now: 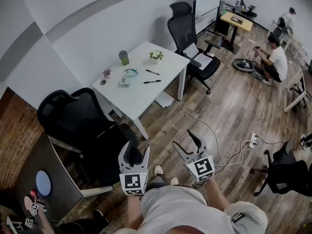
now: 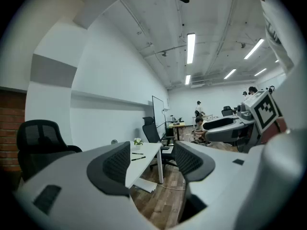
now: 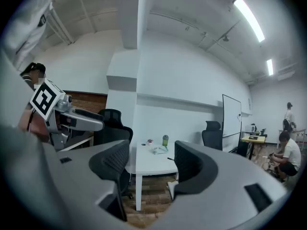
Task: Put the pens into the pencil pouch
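Head view: white desk (image 1: 141, 94) stands against the wall, well ahead of the person, across a stretch of wooden floor (image 1: 219, 106). Two black pens (image 1: 152, 81) lie side by side on the desk's right half, apart from each other and not touching anything else. The pencil pouch (image 1: 128, 77), pale teal and white, lies just left of them near the desk's middle. Behind it stands a green cup (image 1: 124, 57); a small potted plant (image 1: 156, 55) sits toward the far right corner, and a smaller plant (image 1: 107, 73) near the left edge. One black office chair (image 1: 78, 118) stands at the desk's near left end, another (image 1: 187, 38) beyond its far right end. The left claw (image 1: 136, 147) and right claw (image 1: 186, 140) are held out low in front of the person's body, side by side, both well short of the desk. Left gripper view: jaws wide apart, nothing between the pads; the desk and both pens show far off through the gap. Right gripper view: jaws likewise wide and empty, with the desk, pouch and cup in the distance between them. A person (image 1: 274, 58) sits on the floor at the far right of the room. A power strip (image 1: 252, 140) with its cable lies on the floor to the right.
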Demonstrator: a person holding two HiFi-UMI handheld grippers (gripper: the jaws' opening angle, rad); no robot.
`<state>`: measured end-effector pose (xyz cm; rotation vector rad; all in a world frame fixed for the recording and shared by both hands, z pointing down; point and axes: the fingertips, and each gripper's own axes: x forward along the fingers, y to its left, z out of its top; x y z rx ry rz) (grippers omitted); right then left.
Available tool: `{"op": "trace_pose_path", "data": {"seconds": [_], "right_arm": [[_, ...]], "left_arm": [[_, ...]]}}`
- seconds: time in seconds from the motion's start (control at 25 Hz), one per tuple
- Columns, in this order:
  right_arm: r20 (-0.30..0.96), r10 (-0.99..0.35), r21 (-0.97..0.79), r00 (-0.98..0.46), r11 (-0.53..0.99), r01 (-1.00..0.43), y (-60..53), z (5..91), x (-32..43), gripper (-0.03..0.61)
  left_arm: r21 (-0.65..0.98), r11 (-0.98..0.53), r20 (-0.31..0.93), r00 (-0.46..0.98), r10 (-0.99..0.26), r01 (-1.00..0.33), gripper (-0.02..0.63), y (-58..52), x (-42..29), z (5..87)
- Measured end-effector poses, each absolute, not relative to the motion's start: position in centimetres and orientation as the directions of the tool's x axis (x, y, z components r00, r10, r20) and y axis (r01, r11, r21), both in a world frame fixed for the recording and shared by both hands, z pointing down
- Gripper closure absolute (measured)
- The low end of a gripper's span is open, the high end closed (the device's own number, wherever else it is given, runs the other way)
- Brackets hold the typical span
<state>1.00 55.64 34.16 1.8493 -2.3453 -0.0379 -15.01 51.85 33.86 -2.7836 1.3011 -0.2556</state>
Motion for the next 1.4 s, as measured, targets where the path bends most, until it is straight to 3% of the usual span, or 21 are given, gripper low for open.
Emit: {"op": "trace_pose_path", "data": {"seconds": [0.64, 1.4], "right_arm": [[0.121, -0.951, 0.113, -0.285, 0.298, -0.948, 47.0, 35.4, 0.0, 0.282], [0.174, -0.957, 0.148, -0.231, 0.257, -0.955, 34.1, 36.0, 0.0, 0.295]], "left_arm": [[-0.130, -0.635, 0.125, 0.623, -0.772, -0.761, 0.333, 43.5, -15.6, 34.2], [-0.105, -0.669, 0.113, 0.660, -0.743, -0.736, 0.341, 29.4, -15.7, 34.4]]}}
